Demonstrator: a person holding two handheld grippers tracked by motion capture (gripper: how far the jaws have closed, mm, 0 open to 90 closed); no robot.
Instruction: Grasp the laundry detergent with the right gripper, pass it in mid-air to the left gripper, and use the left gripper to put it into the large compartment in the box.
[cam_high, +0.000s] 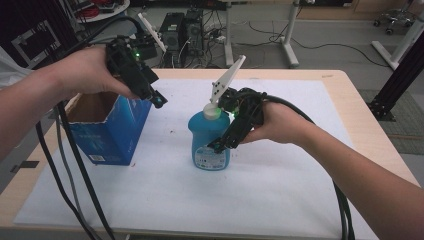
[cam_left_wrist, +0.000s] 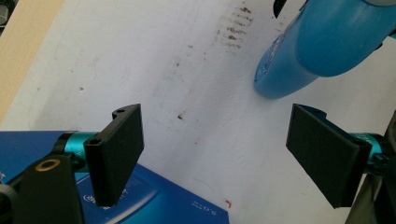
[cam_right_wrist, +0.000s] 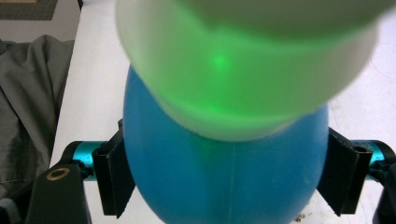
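A blue bottle (cam_high: 210, 136) with a white cap (cam_high: 211, 111) stands upright on the white mat (cam_high: 280, 190) at mid-table. My right gripper (cam_high: 221, 144) comes in from the right and is shut on the bottle's body; in the right gripper view (cam_right_wrist: 224, 182) both black pads (cam_right_wrist: 114, 179) press against the blue sides, with the cap (cam_right_wrist: 243, 70) glowing green above. My left gripper (cam_high: 159, 100) hovers open over the right rim of a blue carton (cam_high: 107, 135). The left gripper view shows the left gripper (cam_left_wrist: 215, 154) with nothing between its jaws, and the bottle (cam_left_wrist: 317, 42) farther off.
The blue carton (cam_left_wrist: 140, 205) is open at the top and stands at the mat's left side. Black cables (cam_high: 75, 175) hang off the table's left front. The wooden table edge (cam_high: 350, 85) frames the mat. Grey cloth (cam_right_wrist: 28, 93) lies beyond the table.
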